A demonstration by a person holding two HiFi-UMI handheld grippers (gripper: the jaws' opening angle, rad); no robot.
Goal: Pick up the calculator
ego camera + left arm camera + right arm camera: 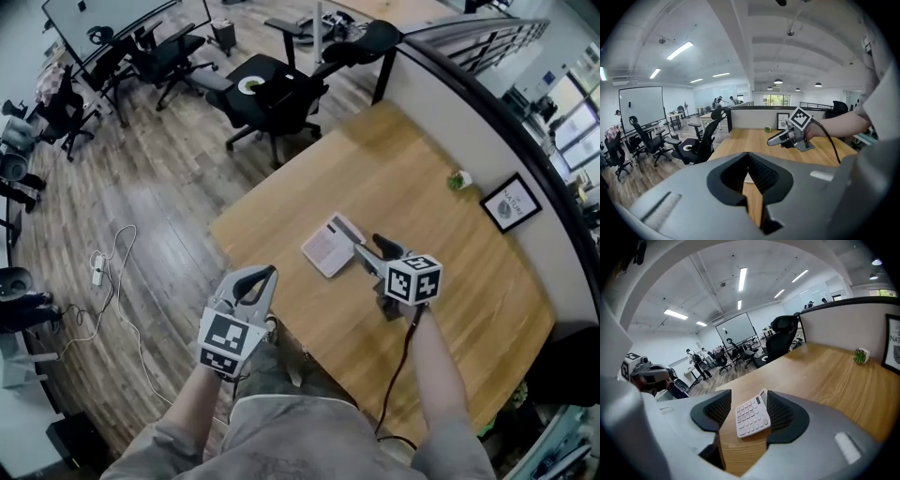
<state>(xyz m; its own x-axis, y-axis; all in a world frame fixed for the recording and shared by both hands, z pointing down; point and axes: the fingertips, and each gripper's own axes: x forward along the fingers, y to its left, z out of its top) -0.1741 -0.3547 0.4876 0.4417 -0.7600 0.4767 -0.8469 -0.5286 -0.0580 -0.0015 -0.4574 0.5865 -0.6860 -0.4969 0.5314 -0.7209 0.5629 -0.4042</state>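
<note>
The white calculator (329,247) lies flat on the wooden table (403,178), keys up. In the right gripper view the calculator (752,417) sits between the two spread black pads of my right gripper (749,400), which is open around it. In the head view the right gripper (367,246) reaches the calculator's right edge, its marker cube trailing behind. My left gripper (270,274) hangs beyond the table's front left edge, above the floor, fingertips together and holding nothing. The left gripper view shows the left gripper (748,161) shut, and the right gripper (780,138) farther along the table.
A small potted plant (458,179) and a framed picture (511,202) stand by the partition wall at the table's far side. Black office chairs (277,94) stand beyond the table's far end. A white cable (112,281) lies on the floor to the left.
</note>
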